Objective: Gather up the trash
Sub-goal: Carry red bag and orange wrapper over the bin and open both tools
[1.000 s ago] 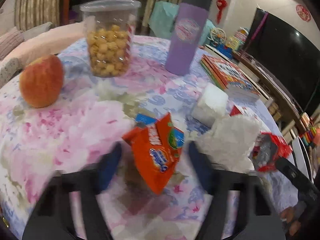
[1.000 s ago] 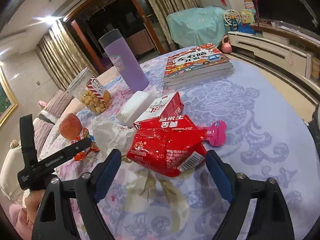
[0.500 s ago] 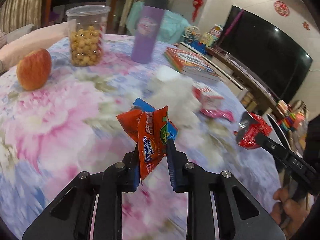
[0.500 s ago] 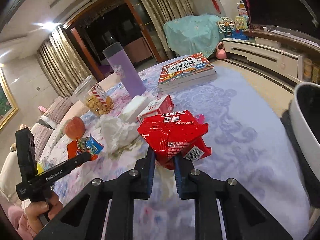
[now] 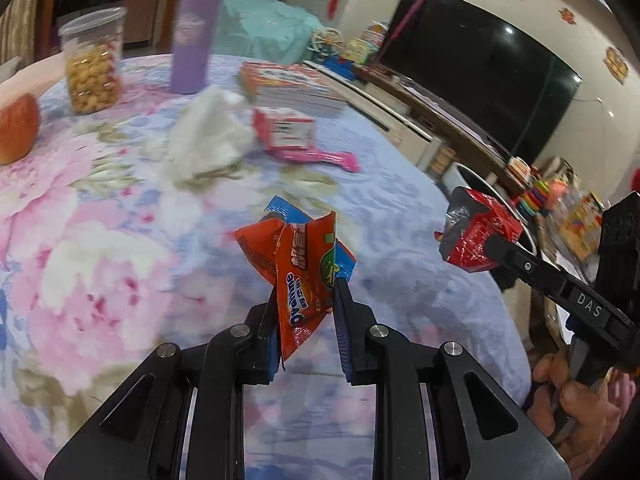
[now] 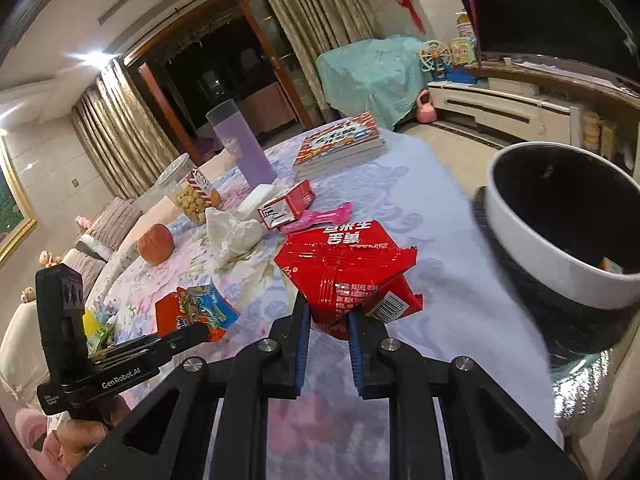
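My left gripper (image 5: 306, 300) is shut on an orange Ovaltine wrapper (image 5: 298, 264) and holds it above the floral tablecloth. My right gripper (image 6: 328, 316) is shut on a red snack bag (image 6: 348, 264), lifted off the table; the bag also shows in the left wrist view (image 5: 478, 236). A white trash bin with a black liner (image 6: 560, 248) stands at the right, beside the table edge. Crumpled white tissue (image 5: 208, 136), a red-white carton (image 5: 286, 128) and a pink wrapper (image 5: 320, 157) lie on the table.
An apple (image 5: 18, 128), a jar of snack balls (image 5: 94, 64), a purple tumbler (image 5: 194, 36) and stacked books (image 5: 292, 86) stand farther back on the table (image 5: 100, 220). A TV and a low cabinet line the right wall.
Both grippers closed on their wrappers, lifted them and swung right; the trash bin has come closer in the right wrist view.
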